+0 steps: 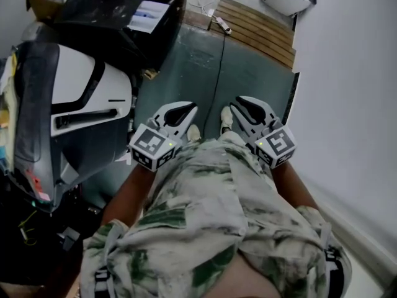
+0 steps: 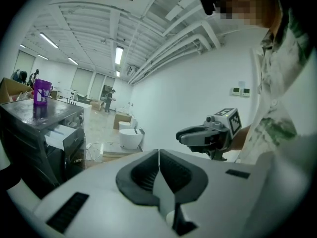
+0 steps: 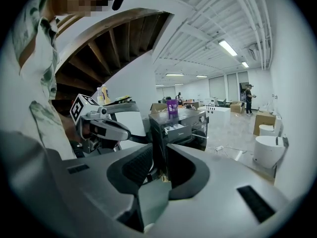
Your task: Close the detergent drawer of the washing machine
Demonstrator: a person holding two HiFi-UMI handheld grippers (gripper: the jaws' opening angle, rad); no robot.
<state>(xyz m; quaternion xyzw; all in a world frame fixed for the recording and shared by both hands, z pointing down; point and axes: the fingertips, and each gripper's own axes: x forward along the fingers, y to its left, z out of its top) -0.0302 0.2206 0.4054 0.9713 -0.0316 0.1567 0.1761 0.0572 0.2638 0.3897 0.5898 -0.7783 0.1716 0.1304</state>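
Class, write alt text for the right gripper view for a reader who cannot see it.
The right gripper, jaws open and empty, frames a dark washing machine beyond, its detergent drawer pulled out, a purple container on top.

A strip of bare floor (image 1: 201, 67) is running up the middle of the head view, lying open ahead of the left hand-held gripper (image 1: 185, 109) and the right hand-held gripper (image 1: 240, 104). A white and black appliance (image 1: 80, 104) is crowding the left edge. The dark washing machine (image 1: 118, 14) is standing above it at the upper left. A white wall (image 1: 347, 73) is closing off the right side. A wooden pallet (image 1: 254, 27) is lying across the floor's far end at the upper right. In the right gripper view, the drawer (image 3: 173, 128) is sticking out of the machine's front.
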